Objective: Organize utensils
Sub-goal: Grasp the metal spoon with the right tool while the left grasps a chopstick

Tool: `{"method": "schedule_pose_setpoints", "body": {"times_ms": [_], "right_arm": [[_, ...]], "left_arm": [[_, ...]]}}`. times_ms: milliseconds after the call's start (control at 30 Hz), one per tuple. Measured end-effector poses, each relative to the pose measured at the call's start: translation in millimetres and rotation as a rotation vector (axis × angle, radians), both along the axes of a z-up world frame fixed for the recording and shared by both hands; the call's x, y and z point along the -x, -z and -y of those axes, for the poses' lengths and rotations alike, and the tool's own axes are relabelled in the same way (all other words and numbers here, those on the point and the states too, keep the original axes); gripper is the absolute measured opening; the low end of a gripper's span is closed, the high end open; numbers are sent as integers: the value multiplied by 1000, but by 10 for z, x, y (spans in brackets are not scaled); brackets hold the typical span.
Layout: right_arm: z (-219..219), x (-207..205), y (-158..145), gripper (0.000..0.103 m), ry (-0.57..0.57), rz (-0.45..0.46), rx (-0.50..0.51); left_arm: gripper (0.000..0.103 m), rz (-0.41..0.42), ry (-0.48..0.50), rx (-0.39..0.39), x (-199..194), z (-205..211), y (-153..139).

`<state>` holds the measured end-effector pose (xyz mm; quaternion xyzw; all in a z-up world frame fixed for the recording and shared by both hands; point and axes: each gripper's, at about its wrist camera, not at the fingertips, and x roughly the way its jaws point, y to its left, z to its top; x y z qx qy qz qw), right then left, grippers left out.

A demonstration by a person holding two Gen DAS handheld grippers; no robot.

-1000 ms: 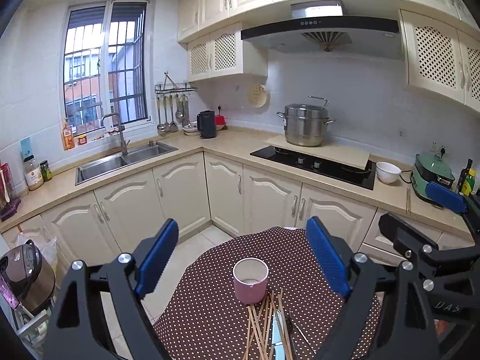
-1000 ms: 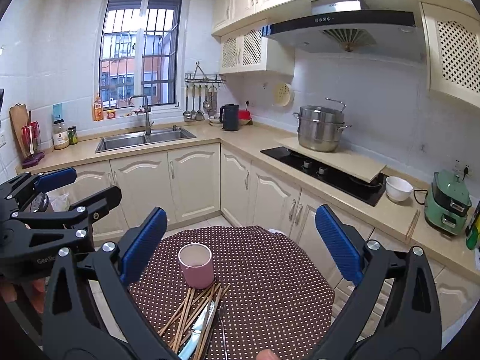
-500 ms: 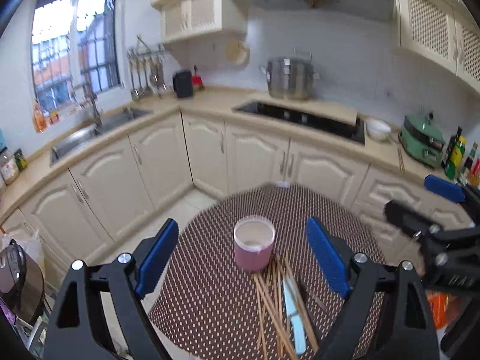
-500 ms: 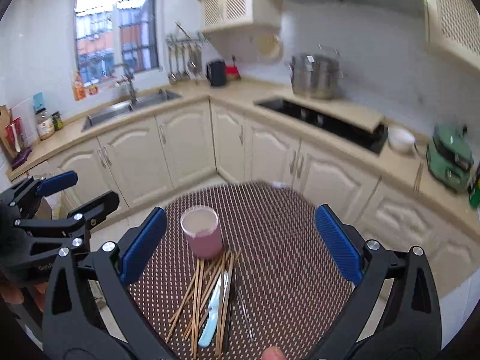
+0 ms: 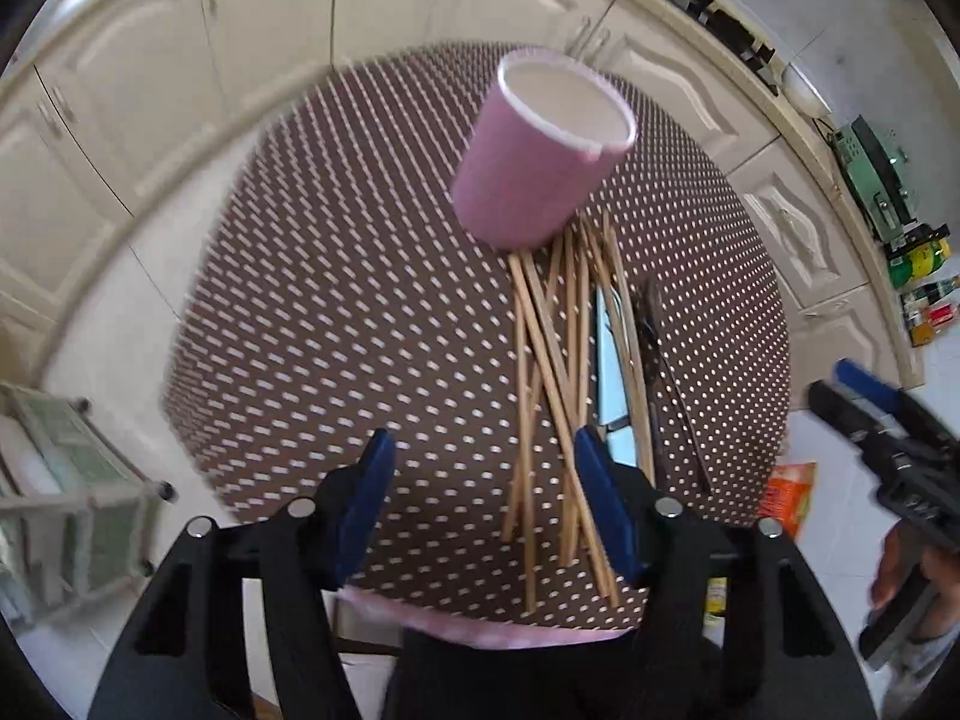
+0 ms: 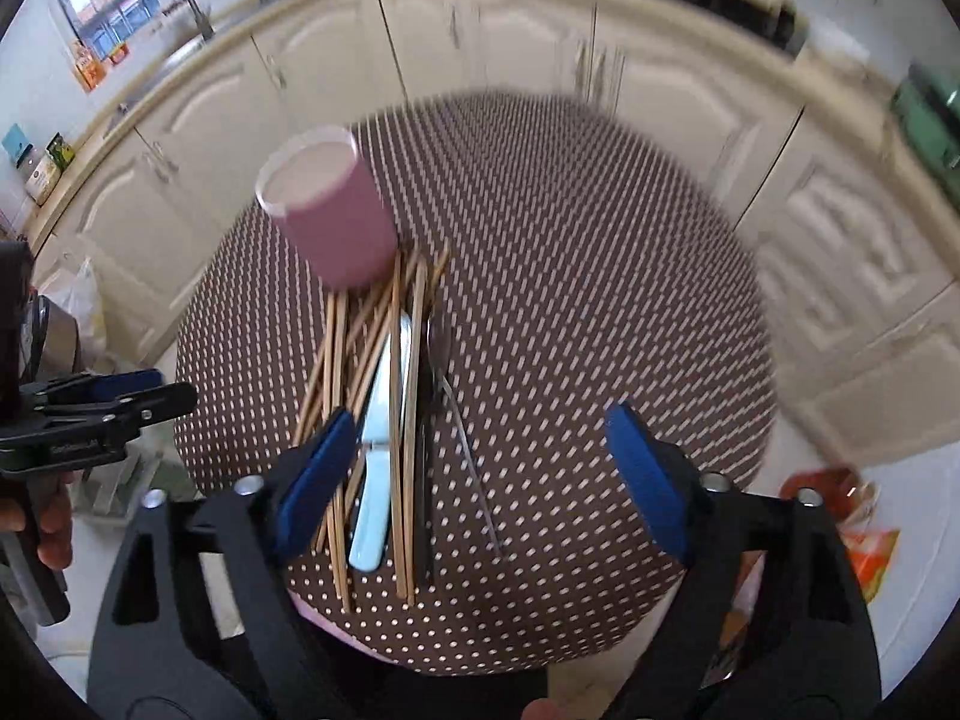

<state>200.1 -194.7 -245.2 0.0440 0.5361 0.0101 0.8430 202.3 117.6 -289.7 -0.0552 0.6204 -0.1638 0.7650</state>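
Note:
A pink cup stands upright on a round table with a brown dotted cloth. Just in front of it lies a heap of several wooden chopsticks, a light-blue-handled utensil and dark metal cutlery. My left gripper hangs over the table's near edge, left of the heap, its jaws closing on nothing. My right gripper hovers above the heap's right side, jaws also closing with nothing between them.
Cream kitchen cabinets curve behind the table. A wire rack stands on the floor to the left. An orange packet lies on the floor at the right. A hand holds the other gripper at the left edge.
Both grippers have dropped and tipped down from facing the kitchen to looking onto the table. The cup and utensils now fill the views. Both pairs of jaws have narrowed.

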Motion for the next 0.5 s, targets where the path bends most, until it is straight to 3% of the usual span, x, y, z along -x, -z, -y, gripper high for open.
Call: {"method": "schedule_pose_setpoints", "body": {"times_ms": [100, 500], "right_arm": [[5, -66, 221, 68, -22, -54, -6], [-37, -291, 691, 56, -126, -167, -10]], "left_arm": [[58, -27, 41, -26, -56, 179, 201], [45, -120, 75, -130, -409, 554, 802]]}}
